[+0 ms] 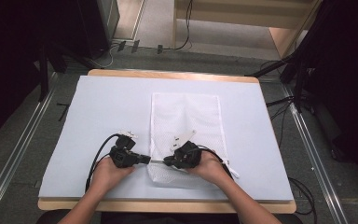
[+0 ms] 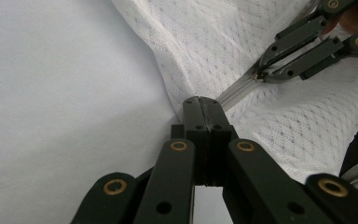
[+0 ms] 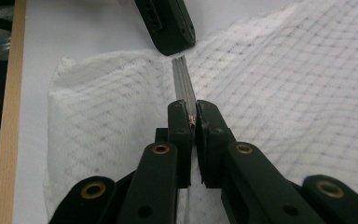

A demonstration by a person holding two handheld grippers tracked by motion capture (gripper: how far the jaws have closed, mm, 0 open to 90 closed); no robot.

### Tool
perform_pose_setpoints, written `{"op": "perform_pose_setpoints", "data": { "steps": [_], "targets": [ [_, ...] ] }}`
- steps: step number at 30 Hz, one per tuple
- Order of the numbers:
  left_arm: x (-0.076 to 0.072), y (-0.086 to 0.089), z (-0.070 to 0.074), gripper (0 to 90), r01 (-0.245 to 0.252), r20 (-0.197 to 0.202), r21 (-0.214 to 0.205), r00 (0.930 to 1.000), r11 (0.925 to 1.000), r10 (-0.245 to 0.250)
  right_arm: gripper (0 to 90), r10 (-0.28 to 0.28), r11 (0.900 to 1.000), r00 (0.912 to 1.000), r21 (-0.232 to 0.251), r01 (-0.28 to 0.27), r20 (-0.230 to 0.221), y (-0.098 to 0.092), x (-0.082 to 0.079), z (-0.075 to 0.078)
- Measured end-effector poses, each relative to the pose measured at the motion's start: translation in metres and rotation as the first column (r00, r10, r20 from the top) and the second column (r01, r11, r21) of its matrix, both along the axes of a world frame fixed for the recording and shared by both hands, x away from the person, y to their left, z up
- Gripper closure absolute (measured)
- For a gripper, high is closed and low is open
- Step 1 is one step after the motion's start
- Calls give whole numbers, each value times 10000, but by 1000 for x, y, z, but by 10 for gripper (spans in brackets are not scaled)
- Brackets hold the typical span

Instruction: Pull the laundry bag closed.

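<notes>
A white mesh bag (image 1: 186, 116) lies flat on the pale sheet, its near end bunched up. A grey zipper (image 3: 182, 79) runs along that near end. My left gripper (image 1: 148, 160) is shut on the bag's left edge where the zipper starts (image 2: 203, 105). My right gripper (image 1: 166, 161) faces it from the right, a short way off. Its jaws (image 3: 192, 111) are shut on the small metal zipper pull. In the left gripper view the right gripper (image 2: 262, 74) sits at the far end of the taut zipper (image 2: 237, 87). The left gripper (image 3: 175, 46) appears at the top of the right gripper view.
The pale sheet (image 1: 98, 121) covers a wooden table whose near edge (image 1: 168, 206) runs below my forearms. Dark stands and cables (image 1: 284, 102) flank the table on the floor. A wooden unit (image 1: 261, 18) stands beyond the far edge.
</notes>
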State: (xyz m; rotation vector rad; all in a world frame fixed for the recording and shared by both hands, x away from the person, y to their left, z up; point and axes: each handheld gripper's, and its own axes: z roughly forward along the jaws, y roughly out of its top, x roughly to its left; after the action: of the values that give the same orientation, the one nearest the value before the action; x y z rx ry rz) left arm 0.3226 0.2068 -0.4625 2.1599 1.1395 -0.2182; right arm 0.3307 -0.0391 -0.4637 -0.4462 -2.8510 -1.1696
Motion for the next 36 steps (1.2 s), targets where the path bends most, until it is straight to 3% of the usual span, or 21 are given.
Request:
{"op": "perform_pose_setpoints", "data": {
  "steps": [14,36],
  "targets": [
    [0,0,0,900,-13,-30,-34,10000,10000,13,877,-187,9997,9991,123,192,-379,-24,2,1],
    [0,0,0,900,27,13,-36,10000,10000,-27,877,-192,9998,9994,41,193,-285,-46,1,4]
  ]
}}
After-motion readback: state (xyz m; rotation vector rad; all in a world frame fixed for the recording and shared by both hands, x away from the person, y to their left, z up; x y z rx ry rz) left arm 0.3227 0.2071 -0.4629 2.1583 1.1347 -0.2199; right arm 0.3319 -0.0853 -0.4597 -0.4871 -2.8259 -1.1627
